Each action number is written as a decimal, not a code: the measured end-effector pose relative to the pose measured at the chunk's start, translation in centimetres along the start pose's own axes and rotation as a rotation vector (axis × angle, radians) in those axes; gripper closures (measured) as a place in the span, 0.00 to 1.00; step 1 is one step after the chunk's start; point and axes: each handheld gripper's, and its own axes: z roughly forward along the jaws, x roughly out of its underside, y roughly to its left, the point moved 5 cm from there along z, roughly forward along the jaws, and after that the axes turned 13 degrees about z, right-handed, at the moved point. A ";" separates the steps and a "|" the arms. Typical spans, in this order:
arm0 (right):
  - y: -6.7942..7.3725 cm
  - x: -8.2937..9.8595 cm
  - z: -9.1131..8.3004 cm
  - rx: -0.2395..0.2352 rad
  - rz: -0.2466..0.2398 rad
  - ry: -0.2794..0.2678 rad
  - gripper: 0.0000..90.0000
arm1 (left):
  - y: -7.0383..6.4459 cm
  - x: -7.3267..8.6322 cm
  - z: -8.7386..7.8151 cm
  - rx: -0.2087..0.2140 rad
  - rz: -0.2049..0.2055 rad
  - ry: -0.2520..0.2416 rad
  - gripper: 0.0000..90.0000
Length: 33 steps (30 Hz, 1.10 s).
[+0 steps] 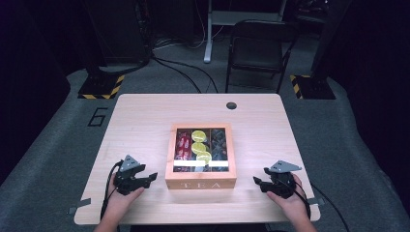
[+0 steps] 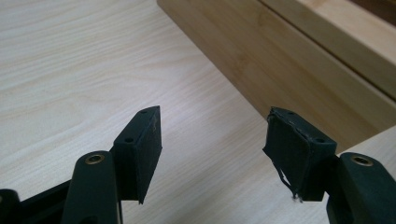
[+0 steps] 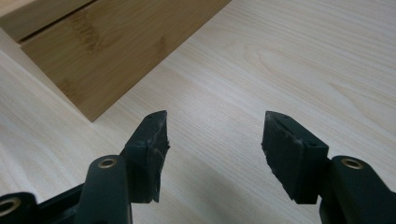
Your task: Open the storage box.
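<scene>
We hold the left gripper (image 1: 153,177) and the right gripper (image 1: 256,181) with jaws spread wide and empty, low over the pale wood-grain table (image 1: 145,116). Between them, apart from both, sits the closed bamboo tea box with a glass lid (image 1: 200,182). Beyond lie grey carpet (image 1: 43,154) and a black folding chair (image 1: 256,48).

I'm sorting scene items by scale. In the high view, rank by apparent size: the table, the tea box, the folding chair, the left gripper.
1. table
2. and 3. tea box and folding chair: look alike; the chair stands farther off, so unranked
4. left gripper
</scene>
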 end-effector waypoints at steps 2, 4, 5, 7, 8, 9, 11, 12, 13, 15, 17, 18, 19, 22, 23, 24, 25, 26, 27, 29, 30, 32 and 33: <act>0.3 -0.1 -0.1 -0.005 0.014 -0.004 0.45 | -0.3 -0.2 -0.3 -0.013 0.012 0.000 0.40; 0.6 -0.2 -0.3 -0.014 0.004 -0.006 0.45 | -0.5 -0.4 -0.6 -0.010 0.025 -0.001 0.41; 0.8 -0.3 -0.4 -0.015 0.003 -0.006 0.45 | -0.6 -0.5 -0.7 -0.010 0.032 -0.006 0.41; 1.1 -0.4 -0.6 -0.023 0.002 -0.012 0.45 | -0.9 -0.8 -1.1 -0.002 0.031 -0.017 0.41; 1.3 -0.5 -0.8 -0.028 0.000 -0.014 0.44 | -1.0 -1.0 -1.3 -0.004 0.043 -0.024 0.41; 1.6 -0.6 -0.9 -0.036 -0.001 -0.018 0.45 | -1.1 -1.1 -1.5 0.000 0.047 -0.026 0.41; 1.9 -0.8 -1.1 -0.045 -0.003 -0.025 0.45 | -1.3 -1.4 -1.9 -0.007 0.062 -0.033 0.41; 2.1 -0.9 -1.1 -0.048 -0.002 -0.022 0.45 | -1.4 -1.5 -2.0 -0.004 0.054 -0.043 0.41; 2.3 -1.0 -1.2 -0.055 -0.003 -0.028 0.45 | -1.5 -1.5 -2.3 0.005 0.057 -0.041 0.41; 2.6 -1.2 -1.3 -0.057 -0.008 -0.026 0.45 | -1.7 -1.6 -2.5 0.005 0.046 -0.058 0.41; 2.9 -1.4 -1.6 -0.071 0.006 -0.035 0.45 | -1.9 -1.6 -2.8 0.015 0.039 -0.060 0.41; 3.1 -1.5 -1.7 -0.078 0.007 -0.030 0.45 | -2.0 -1.7 -3.0 0.012 0.035 -0.066 0.41; 3.5 -1.7 -1.9 -0.083 0.008 -0.039 0.45 | -2.0 -1.7 -3.1 0.015 0.038 -0.064 0.41; 4.4 -2.3 -2.5 -0.091 -0.005 -0.045 0.45 | -2.3 -1.9 -3.5 0.010 0.052 -0.068 0.41; 4.7 -2.5 -2.8 -0.094 -0.009 -0.044 0.44 | -2.4 -1.9 -3.5 0.007 0.053 -0.073 0.41; 5.1 -2.7 -3.0 -0.099 -0.005 -0.050 0.44 | -2.4 -2.0 -3.6 0.013 0.059 -0.070 0.41; 5.4 -2.8 -3.1 -0.106 -0.006 -0.057 0.44 | -2.6 -2.0 -3.6 0.016 0.054 -0.075 0.41; 5.8 -2.9 -3.3 -0.110 -0.005 -0.063 0.44 | -2.8 -2.0 -3.7 0.024 0.053 -0.075 0.41; 6.1 -2.9 -3.4 -0.115 -0.011 -0.071 0.44 | -3.0 -2.1 -3.7 0.027 0.052 -0.082 0.41; 6.4 -2.8 -3.3 -0.112 -0.034 -0.096 0.44 | -3.2 -2.1 -3.7 0.027 0.071 -0.080 0.41; 6.4 -2.5 -3.1 -0.108 -0.044 -0.100 0.44 | -3.4 -2.1 -3.7 0.028 0.069 -0.084 0.41; 6.1 -1.8 -2.5 -0.096 -0.041 -0.088 0.44 | -3.8 -2.0 -3.6 0.034 0.071 -0.087 0.42; 5.9 -1.4 -2.2 -0.089 -0.049 -0.074 0.45 | -4.0 -2.0 -3.6 0.038 0.078 -0.085 0.42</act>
